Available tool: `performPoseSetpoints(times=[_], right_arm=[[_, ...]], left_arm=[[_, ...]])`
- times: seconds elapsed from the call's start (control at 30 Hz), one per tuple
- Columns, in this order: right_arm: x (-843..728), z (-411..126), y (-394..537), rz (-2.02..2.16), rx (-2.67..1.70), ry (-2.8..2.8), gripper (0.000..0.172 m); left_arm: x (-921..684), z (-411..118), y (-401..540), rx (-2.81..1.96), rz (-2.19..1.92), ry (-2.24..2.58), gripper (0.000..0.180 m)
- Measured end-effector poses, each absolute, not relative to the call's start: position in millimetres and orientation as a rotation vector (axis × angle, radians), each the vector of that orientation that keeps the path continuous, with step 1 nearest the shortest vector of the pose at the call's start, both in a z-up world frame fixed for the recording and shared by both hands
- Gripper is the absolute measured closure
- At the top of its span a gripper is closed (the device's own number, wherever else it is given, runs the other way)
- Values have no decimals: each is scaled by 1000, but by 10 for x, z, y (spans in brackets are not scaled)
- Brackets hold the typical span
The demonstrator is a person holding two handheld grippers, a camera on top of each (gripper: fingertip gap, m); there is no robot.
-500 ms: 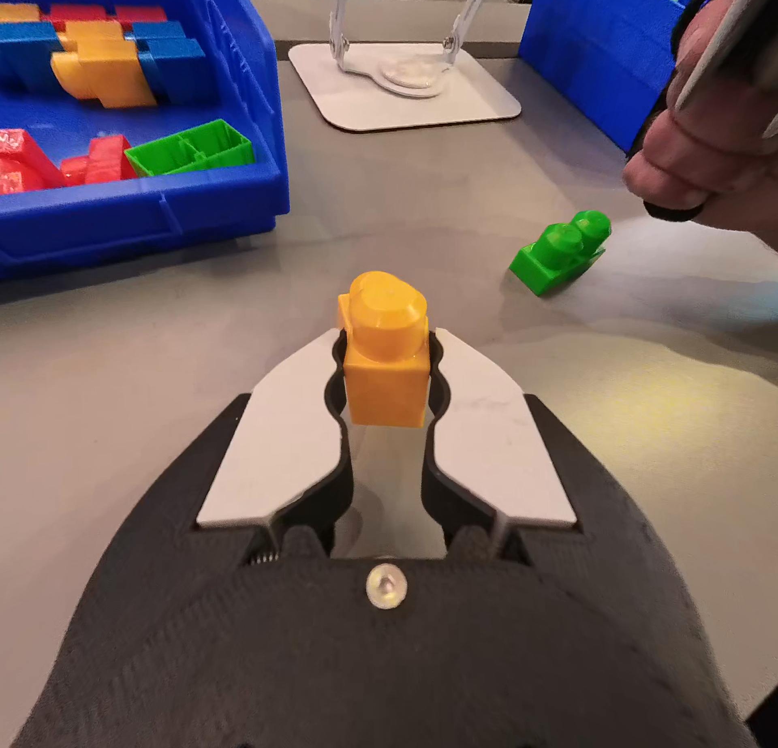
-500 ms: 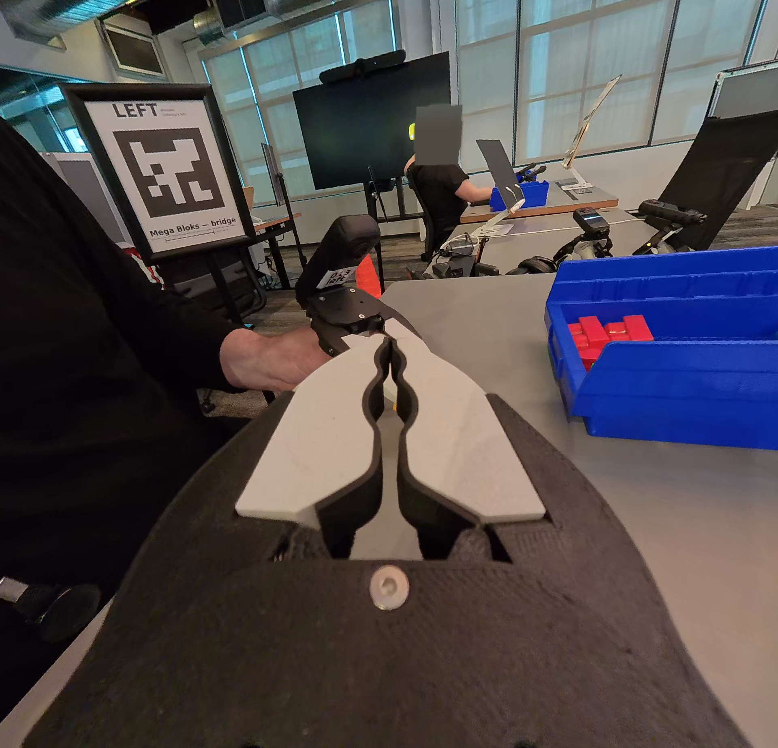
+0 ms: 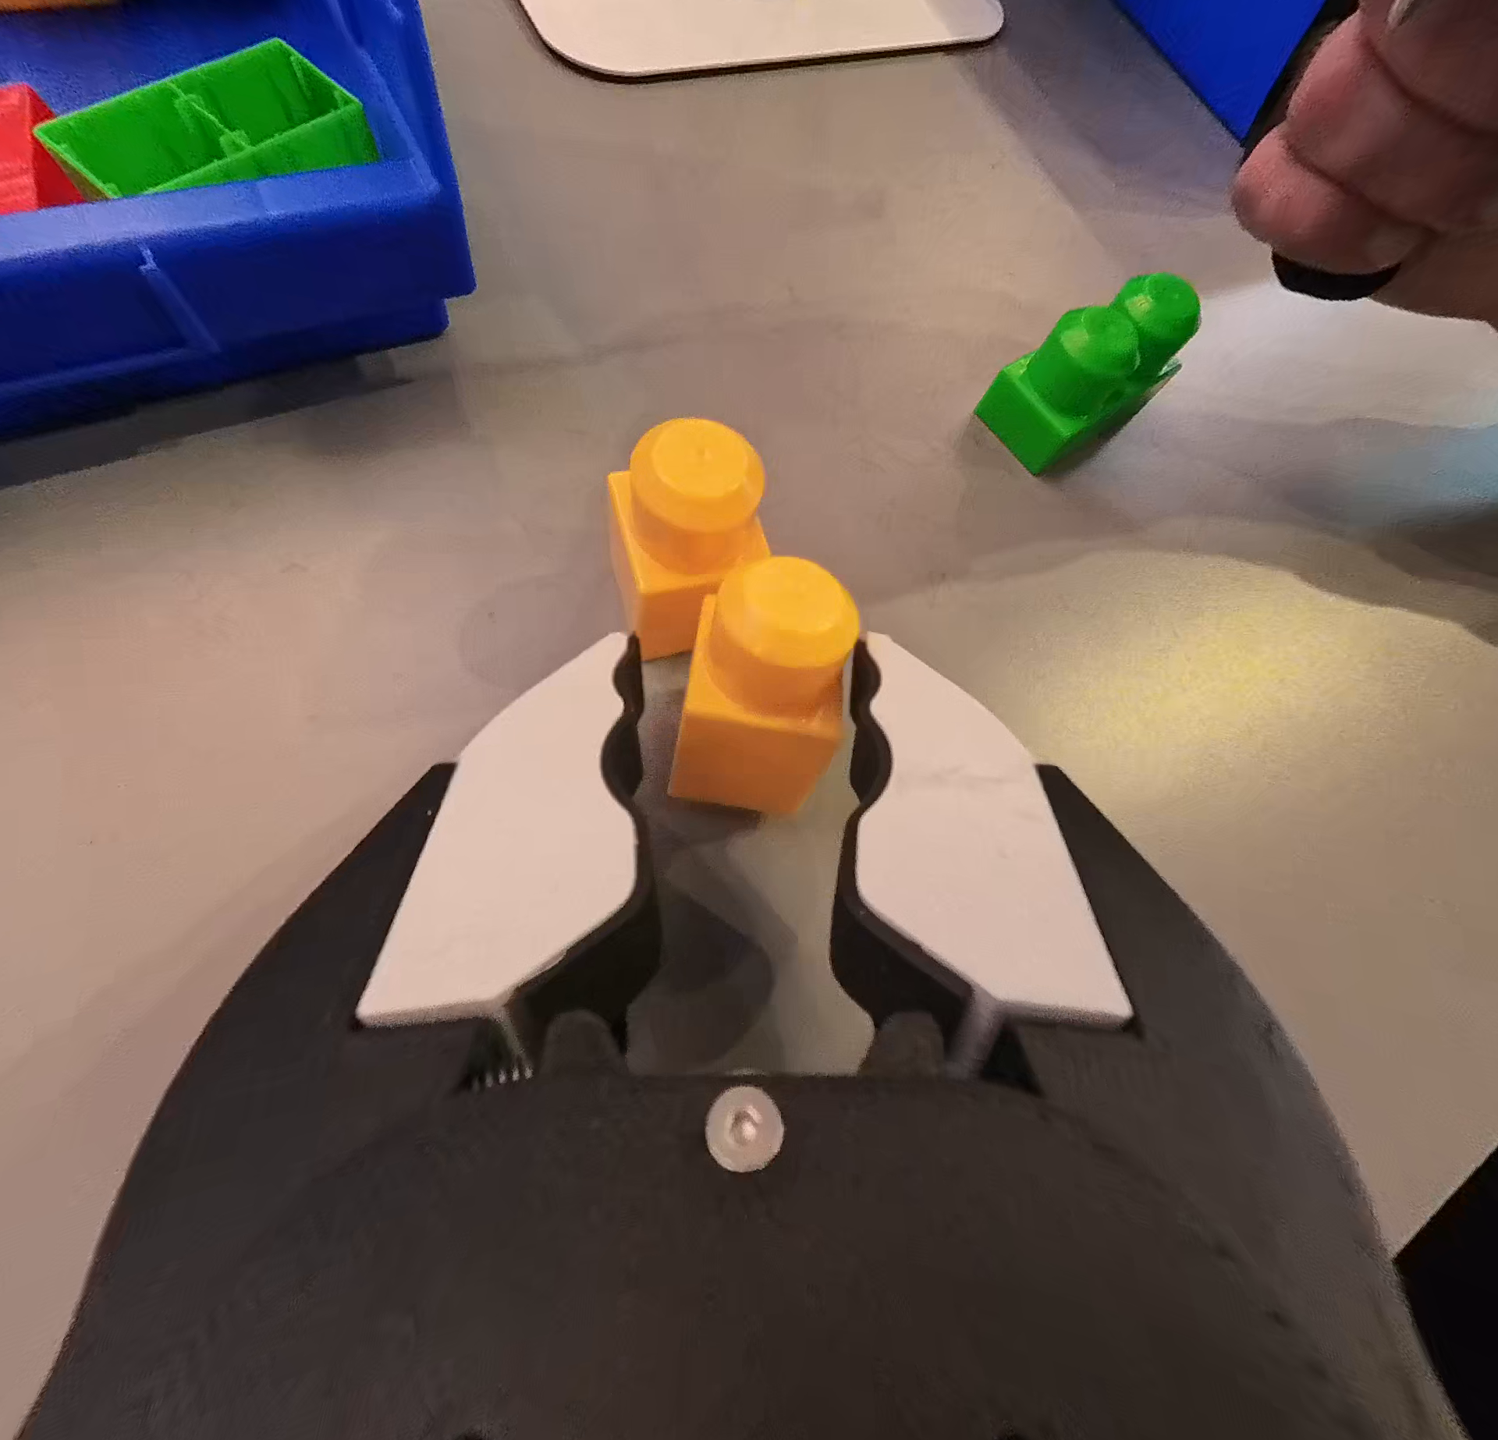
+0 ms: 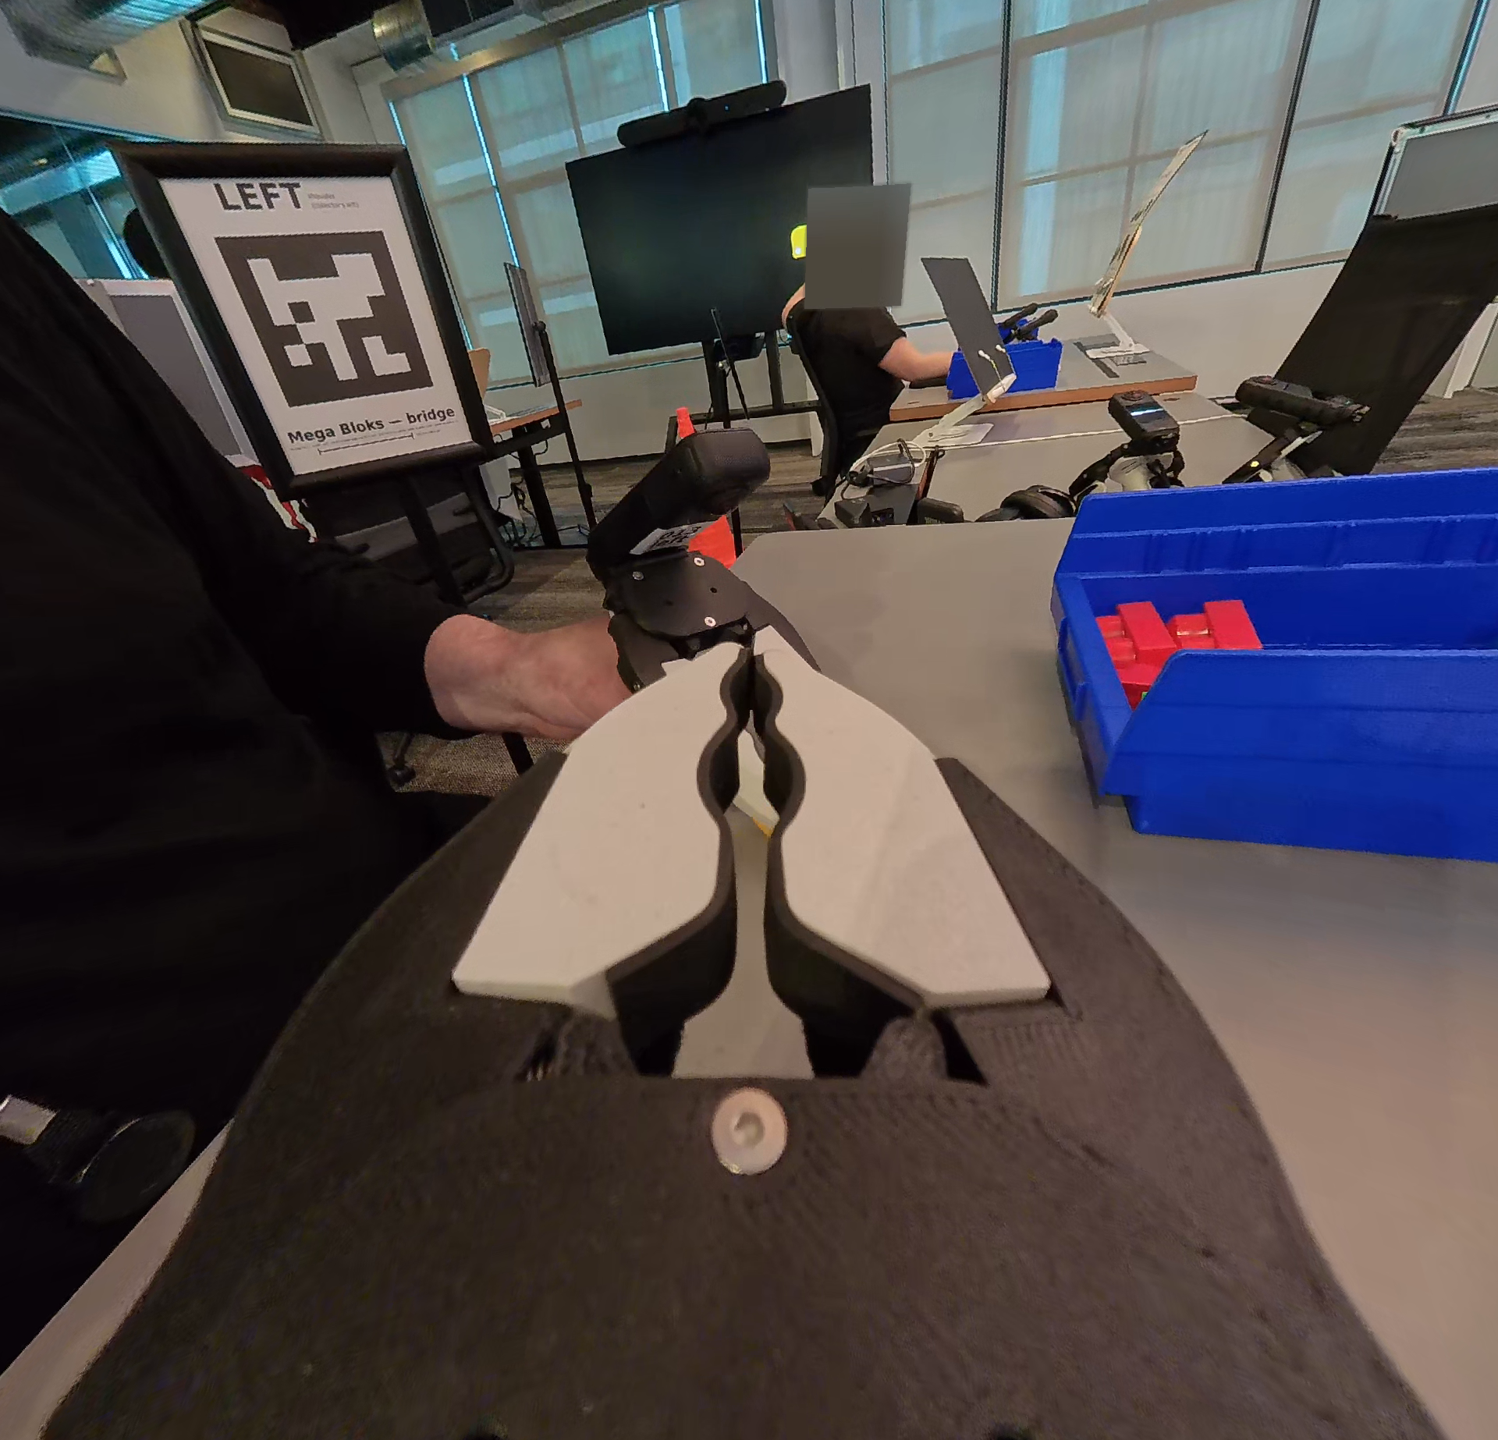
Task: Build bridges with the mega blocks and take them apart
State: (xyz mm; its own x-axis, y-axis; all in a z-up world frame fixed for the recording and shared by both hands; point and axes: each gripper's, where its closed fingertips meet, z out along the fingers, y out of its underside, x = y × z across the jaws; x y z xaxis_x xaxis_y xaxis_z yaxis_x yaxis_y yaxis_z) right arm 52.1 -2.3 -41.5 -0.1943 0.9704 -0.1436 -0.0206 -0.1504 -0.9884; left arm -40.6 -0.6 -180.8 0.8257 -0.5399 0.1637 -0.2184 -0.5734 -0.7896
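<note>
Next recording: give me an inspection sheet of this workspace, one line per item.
Surface: grey table, bare around the blocks.
Job's things: two single-stud yellow blocks, near one between the left fingers, far one just beyond; green two-stud block tipped over to the right; blue bin with green and red blocks.
Clutter: white stand base.
Grippers: left gripper open, gap at left pad; right gripper shut, nothing between its tips.
Cables: nothing seen on this table.
Surroundings: framed marker sign, dark screen, seated person.
</note>
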Motion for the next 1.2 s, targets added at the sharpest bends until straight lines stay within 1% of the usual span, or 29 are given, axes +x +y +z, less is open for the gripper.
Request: performPoseSetpoints(times=[0.23,0.37,0.43,0.5,0.53,0.77,1.2], right_arm=[[530,-407,-23,1474,-1189,-1254,172],[538,-406,-8,1477,-1189,-1247,172],[535,-418,-8,1481,-1191,-1247,172],[525,-434,-16,1484,-1194,-1251,172],[522,-440,-20,1483,-1194,-1254,172],[524,-458,-10,1483,-1198,-1255,172],[531,-487,10,1490,-1205,-1253,172]], left_arm=[[-442,-1810,-80,-2194,-521,559,122],[-514,-1803,-231,-2224,-554,645,128],[-577,-1811,-274,-2240,-548,682,135],[-653,-1856,-277,-2257,-514,694,137],[-660,-1878,-282,-2257,-517,704,142],[-580,-1939,-219,-2255,-496,746,147],[-510,-1923,-122,-2231,-509,737,151]])
